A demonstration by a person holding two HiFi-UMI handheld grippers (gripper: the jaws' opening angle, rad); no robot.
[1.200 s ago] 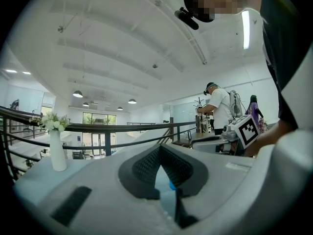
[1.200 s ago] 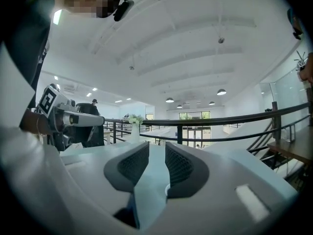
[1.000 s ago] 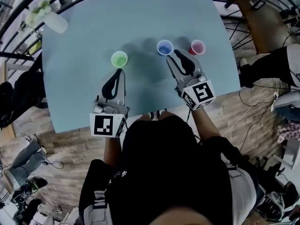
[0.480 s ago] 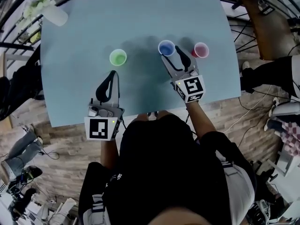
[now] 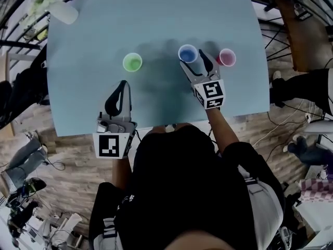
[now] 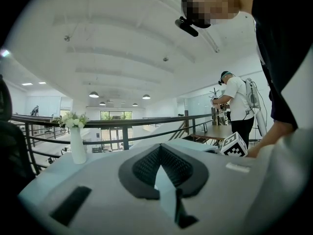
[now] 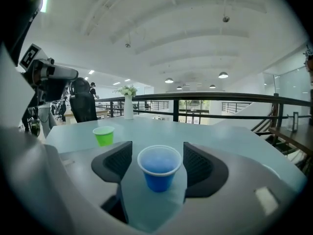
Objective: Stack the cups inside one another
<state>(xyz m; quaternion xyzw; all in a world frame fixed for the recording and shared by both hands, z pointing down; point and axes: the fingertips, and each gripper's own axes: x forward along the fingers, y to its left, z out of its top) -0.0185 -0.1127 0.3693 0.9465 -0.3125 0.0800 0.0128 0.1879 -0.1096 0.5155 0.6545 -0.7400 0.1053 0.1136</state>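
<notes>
The jaws of the right gripper [image 7: 157, 148] have just been opening. They stand wide around the blue cup [image 7: 159, 173] on the surface [image 5: 156, 25], not touching it, probably to grip it. The left gripper [image 5: 123, 85] is closed and empty, short of the green cup [image 5: 132, 62].

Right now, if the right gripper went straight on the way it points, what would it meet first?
The blue cup: it stands upright between the right gripper's jaws, which have just been opening and apparently do not touch it.
</notes>
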